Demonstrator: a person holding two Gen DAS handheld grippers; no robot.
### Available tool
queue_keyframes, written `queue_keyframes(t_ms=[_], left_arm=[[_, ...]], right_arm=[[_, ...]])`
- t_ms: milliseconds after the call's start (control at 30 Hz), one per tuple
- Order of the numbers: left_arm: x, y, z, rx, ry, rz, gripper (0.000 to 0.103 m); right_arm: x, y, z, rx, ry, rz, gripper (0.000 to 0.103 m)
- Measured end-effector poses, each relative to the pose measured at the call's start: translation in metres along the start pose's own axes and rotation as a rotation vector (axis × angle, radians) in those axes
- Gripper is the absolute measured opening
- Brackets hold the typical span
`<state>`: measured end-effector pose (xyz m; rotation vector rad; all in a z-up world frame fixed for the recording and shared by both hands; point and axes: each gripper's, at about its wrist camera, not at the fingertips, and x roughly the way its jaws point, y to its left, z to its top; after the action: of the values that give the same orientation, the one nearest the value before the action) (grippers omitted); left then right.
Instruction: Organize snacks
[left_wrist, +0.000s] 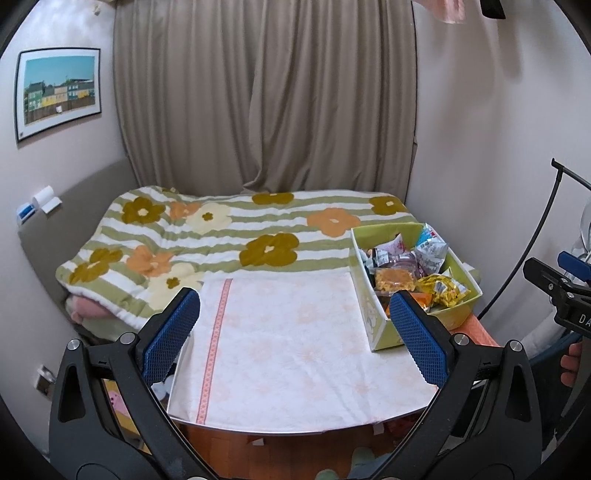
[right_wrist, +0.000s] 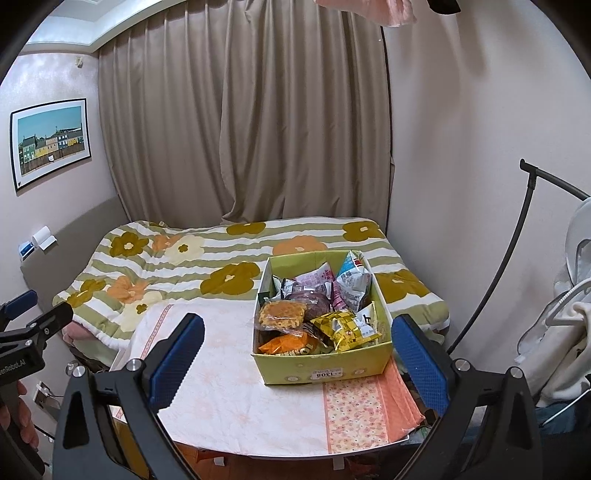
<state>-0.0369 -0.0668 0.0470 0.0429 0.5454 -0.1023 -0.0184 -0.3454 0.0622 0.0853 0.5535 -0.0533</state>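
Right now we hold both tools above the near edge of the tabletop (left_wrist: 295, 354), which is covered with a pale floral cloth. Our left tool (left_wrist: 295, 336) has its blue-padded fingers spread wide apart with nothing between them, and our right tool (right_wrist: 299, 358) is just as wide apart and empty. The snacks sit in a green cardboard box (right_wrist: 325, 371) on the right side of the tabletop — an orange packet (right_wrist: 286, 341) near the front, a yellow packet (right_wrist: 345, 328) beside it, a clear pack of fried noodles (right_wrist: 282, 314) behind, and a blue-and-white bag (right_wrist: 351, 280) at the far end. Beyond the tabletop lies a bed with a flowered blanket (left_wrist: 221, 236), then curtains (left_wrist: 266, 96).
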Motion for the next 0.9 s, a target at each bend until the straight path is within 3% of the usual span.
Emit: queue_keyframes(t_ms=[900], left_arm=[[0.013,0.008,-0.001,0.005,-0.017,0.005,0.102]], right_arm=[[0.017,0.012,0.002,0.003,0.01,-0.002,0.101]])
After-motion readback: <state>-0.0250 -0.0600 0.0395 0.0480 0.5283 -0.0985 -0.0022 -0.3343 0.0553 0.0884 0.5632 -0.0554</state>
